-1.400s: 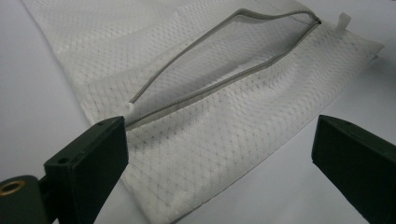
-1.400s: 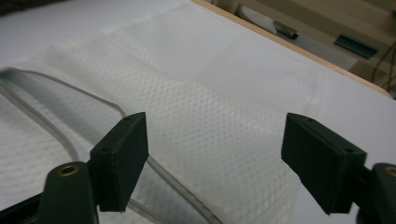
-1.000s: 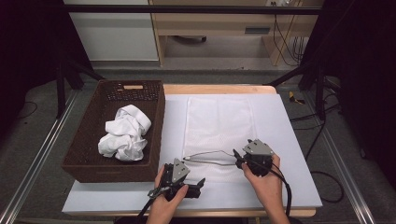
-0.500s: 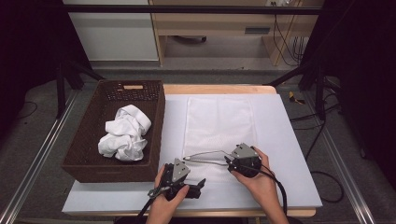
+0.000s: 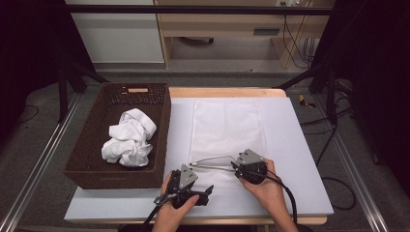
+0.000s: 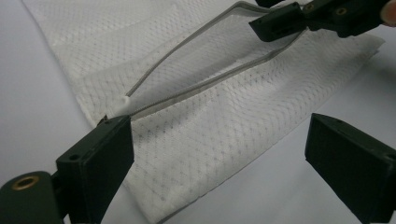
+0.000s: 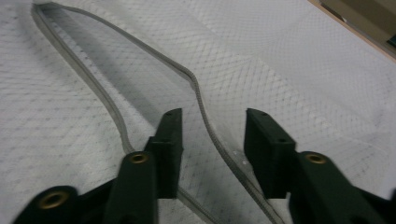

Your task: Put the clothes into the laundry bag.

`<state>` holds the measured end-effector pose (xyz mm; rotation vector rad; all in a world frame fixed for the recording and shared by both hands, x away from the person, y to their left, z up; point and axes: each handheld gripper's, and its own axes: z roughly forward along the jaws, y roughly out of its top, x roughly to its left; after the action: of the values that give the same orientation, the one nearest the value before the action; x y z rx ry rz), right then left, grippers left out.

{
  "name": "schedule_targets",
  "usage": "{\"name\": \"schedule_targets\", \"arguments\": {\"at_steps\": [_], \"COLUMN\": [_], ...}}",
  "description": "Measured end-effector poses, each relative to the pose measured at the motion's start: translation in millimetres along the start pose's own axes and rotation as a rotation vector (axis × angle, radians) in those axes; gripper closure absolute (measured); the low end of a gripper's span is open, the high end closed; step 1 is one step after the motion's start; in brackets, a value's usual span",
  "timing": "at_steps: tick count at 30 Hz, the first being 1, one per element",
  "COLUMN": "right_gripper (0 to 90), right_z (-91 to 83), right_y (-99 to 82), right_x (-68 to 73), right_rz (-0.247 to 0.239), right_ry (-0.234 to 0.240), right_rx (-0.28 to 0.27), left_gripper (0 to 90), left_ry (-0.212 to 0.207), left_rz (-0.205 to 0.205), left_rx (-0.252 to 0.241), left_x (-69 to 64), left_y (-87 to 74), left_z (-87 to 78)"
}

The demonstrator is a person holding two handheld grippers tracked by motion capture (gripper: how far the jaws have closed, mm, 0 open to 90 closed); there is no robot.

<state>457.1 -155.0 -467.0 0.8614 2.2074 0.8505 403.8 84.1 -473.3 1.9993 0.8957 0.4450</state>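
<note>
White mesh laundry bag (image 5: pixel 226 130) lies flat on the table (image 5: pixel 300 159), its zipper mouth (image 7: pixel 140 79) gaping. Your right gripper (image 7: pixel 212 140), jaws just closing, straddles the upper lip unpinched; your left gripper (image 6: pixel 219 154) waits spread beside the bag's corner.

High view: fixed above the near edge of the surface (image 5: pixel 300 145), facing forward and down, taking in the basket (image 5: pixel 96 140) and floor beyond. Each claw view rides low and close, looking along its own jaws across the mesh bag (image 6: pixel 224 140). All three views share the bag's open zipper mouth (image 7: pixel 154 65).
</note>
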Motion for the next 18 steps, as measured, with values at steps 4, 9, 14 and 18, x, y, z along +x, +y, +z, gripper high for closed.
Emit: {"name": "schedule_targets", "arguments": {"at_steps": [4,9,14,18], "right_gripper": [82.5,88.9,89.3,89.4], "right_z": [3.2,4.0,-2.0,-6.7], "right_y": [2.7,4.5,6.9,8.4], "right_x": [-1.1,-3.8,-6.1,-8.2], "right_rz": [0.017,0.028,0.037,0.054], "right_ry": [-0.036,-0.053,-0.075,-0.09], "right_rx": [0.003,-0.023,-0.091,-0.137], "left_gripper": [8.1,8.2,8.6,8.6], "left_ry": [-0.004,-0.011,-0.009,-0.013], "left_rz": [0.003,0.008,0.023,0.028], "left_rx": [0.003,0.008,0.015,0.012], "left_x": [-3.2,-5.9,-8.6,-10.4], "left_y": [-0.3,0.9,1.9,4.2], "left_z": [-0.2,-0.5,-1.1,-2.7]}}
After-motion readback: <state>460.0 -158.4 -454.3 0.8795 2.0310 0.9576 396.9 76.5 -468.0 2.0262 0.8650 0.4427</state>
